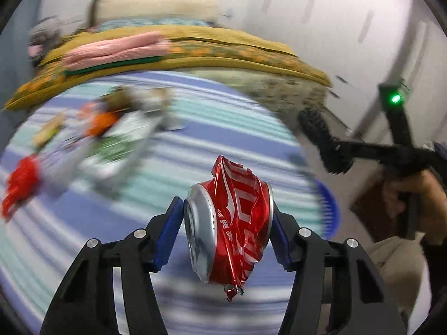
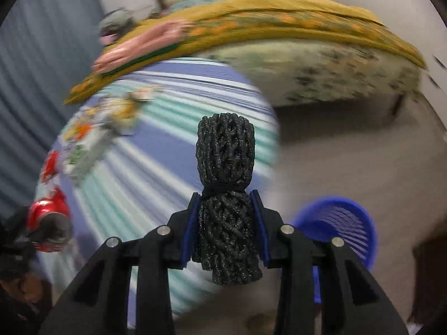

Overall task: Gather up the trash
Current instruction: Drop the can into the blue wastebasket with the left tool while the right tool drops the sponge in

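My left gripper [image 1: 227,223] is shut on a crushed red drink can [image 1: 232,223] and holds it above the striped round table [image 1: 195,128]. The can also shows in the right wrist view [image 2: 49,217], at the left edge. My right gripper [image 2: 226,220] is shut on a black foam-net bundle [image 2: 225,189] tied with a band; it also shows in the left wrist view [image 1: 327,142], at the right. A blue slatted basket [image 2: 340,229] stands on the floor to the lower right, and its rim shows in the left wrist view [image 1: 331,209]. Blurred wrappers [image 1: 111,136] lie on the table's far left.
A bed with a yellow cover [image 1: 223,47] and a pink folded cloth [image 1: 117,47] lies behind the table. White wardrobe doors [image 1: 349,28] stand at the right. A grey curtain [image 2: 36,83] hangs at the left. Beige floor [image 2: 349,162] lies around the basket.
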Demonstrator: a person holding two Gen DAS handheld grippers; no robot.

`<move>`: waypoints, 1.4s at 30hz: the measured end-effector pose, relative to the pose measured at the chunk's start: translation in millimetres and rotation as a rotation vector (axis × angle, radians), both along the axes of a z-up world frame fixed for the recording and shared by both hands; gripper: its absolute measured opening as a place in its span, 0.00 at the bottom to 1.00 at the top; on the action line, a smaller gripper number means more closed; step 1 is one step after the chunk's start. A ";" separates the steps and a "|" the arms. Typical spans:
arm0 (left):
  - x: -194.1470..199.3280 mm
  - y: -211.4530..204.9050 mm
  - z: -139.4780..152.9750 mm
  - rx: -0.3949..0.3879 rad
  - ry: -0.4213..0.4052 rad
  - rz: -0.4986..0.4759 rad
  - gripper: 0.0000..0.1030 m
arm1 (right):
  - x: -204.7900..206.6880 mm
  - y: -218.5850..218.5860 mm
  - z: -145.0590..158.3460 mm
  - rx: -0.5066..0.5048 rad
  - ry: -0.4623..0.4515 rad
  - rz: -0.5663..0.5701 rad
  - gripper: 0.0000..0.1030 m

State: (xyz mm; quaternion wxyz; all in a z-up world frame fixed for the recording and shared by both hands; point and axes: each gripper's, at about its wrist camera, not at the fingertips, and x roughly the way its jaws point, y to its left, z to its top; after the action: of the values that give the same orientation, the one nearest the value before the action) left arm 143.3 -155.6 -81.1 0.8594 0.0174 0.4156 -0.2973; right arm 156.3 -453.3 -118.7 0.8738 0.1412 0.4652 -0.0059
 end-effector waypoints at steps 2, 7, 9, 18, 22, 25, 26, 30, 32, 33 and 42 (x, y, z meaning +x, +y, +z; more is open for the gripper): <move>-0.7 -46.1 4.3 -0.006 0.015 -0.076 0.56 | -14.3 -31.6 -11.4 -0.021 0.028 -0.058 0.34; -8.8 -147.3 -4.1 0.012 0.041 -0.214 0.57 | -44.8 -93.7 -52.9 -0.034 0.121 -0.164 0.34; -7.8 -185.7 -15.0 0.015 0.066 -0.255 0.57 | -54.7 -115.1 -70.2 -0.024 0.150 -0.189 0.34; 16.0 -301.1 -83.0 0.074 0.160 -0.314 0.57 | -71.4 -173.0 -116.8 0.076 0.201 -0.263 0.35; 21.7 -337.7 -110.8 0.094 0.179 -0.335 0.61 | -72.4 -187.7 -125.5 0.084 0.194 -0.277 0.52; 26.9 -353.3 -128.9 0.099 0.192 -0.338 0.78 | -75.7 -200.6 -127.1 0.097 0.187 -0.331 0.67; 28.6 -355.6 -130.8 0.100 0.188 -0.329 0.80 | -76.0 -203.3 -125.9 0.100 0.180 -0.342 0.67; 24.4 -341.2 -109.1 0.038 0.139 -0.318 0.90 | -81.3 -204.4 -108.5 0.041 0.117 -0.375 0.76; 14.6 -327.7 -87.0 0.003 0.076 -0.315 0.95 | -83.3 -201.5 -96.0 0.018 0.070 -0.384 0.83; 9.4 -319.7 -76.2 -0.011 0.045 -0.317 0.95 | -84.6 -198.5 -86.8 -0.002 0.034 -0.391 0.87; -29.0 -222.3 -17.4 -0.064 -0.063 -0.303 0.95 | -87.3 -150.8 -13.2 -0.154 -0.263 -0.423 0.96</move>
State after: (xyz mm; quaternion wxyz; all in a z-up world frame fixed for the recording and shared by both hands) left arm 114.3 -377.9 -98.5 0.8176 0.0619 0.3713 -0.4357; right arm 69.1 -604.1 -131.9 0.9143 0.1680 0.3059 -0.2056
